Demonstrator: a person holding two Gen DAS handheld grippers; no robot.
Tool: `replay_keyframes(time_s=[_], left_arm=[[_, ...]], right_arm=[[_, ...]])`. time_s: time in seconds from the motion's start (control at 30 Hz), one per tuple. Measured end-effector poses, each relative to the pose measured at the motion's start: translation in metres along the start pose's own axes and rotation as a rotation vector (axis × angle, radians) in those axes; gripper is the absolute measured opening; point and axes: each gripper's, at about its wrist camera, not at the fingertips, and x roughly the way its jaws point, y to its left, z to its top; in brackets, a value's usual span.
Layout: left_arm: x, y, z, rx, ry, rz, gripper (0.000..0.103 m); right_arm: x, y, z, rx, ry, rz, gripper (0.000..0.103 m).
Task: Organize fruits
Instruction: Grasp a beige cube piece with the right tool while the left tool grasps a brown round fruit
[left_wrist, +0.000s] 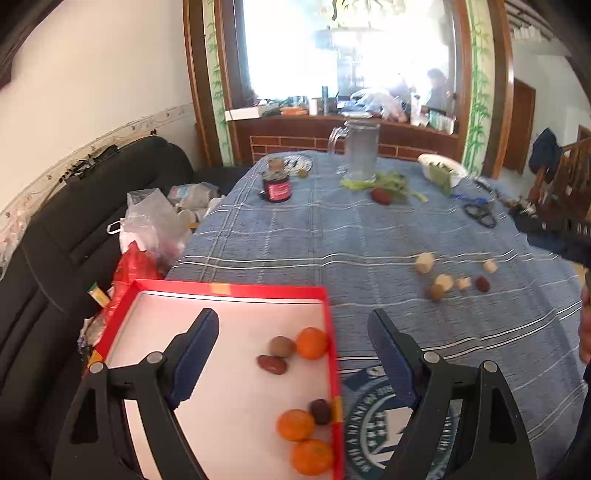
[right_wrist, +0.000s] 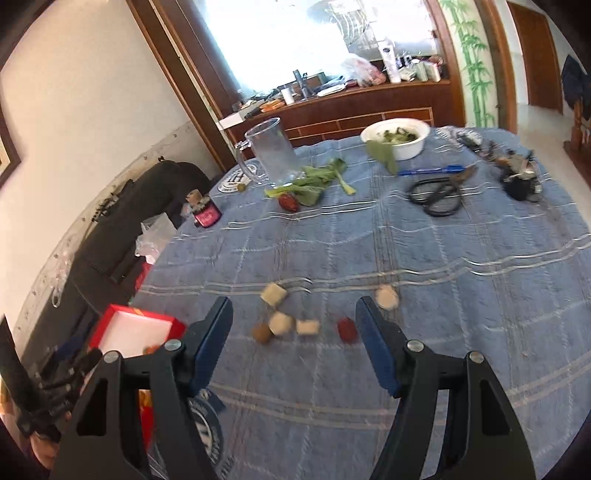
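A: Where are the loose fruits (right_wrist: 347, 329) seen?
B: On the bench (right_wrist: 443, 295), just ahead of the right gripper (right_wrist: 293, 310), fingers apart, empty.
A: And the left gripper (left_wrist: 293, 325)?
B: Fingers apart, empty, held over the tray (left_wrist: 229, 288).

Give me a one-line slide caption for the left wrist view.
Open left gripper above the red tray holding three oranges and small fruits; more pieces wait on the blue tablecloth.
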Motion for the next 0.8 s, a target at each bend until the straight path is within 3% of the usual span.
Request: replay_keyframes(time_s=[0.2,0.4,0.53,0.7,0.8], left_arm=[[0.021,-0.020,0.009,0.005,0.033,-0.037,0.083],[0.051,-0.076,0.013,0.030,0.045,-0.096,0.083],[0.083,-0.117,0.001,0.067,0.120,-0.121,0.083],[0.094,-0.135,-0.001,0.121,0.125,-0.083,0.083],[0.097,-0.135,0.002,0.129,0.110,-0.089,0.083]], right_arm=[[0.032,0.004,0.002,-0.040,0.025,0.007,0.070],[0.035,-0.050,0.000,0.065,0.029,-0.003,0.070],[0.039,-0.076,0.002,0.106,0.048,-0.029,0.070],[0.053,-0.089,0.002,0.150,0.077,-0.024,0.070],[0.065,-0.088,0.001,0.157,0.100,-0.022,0.062]])
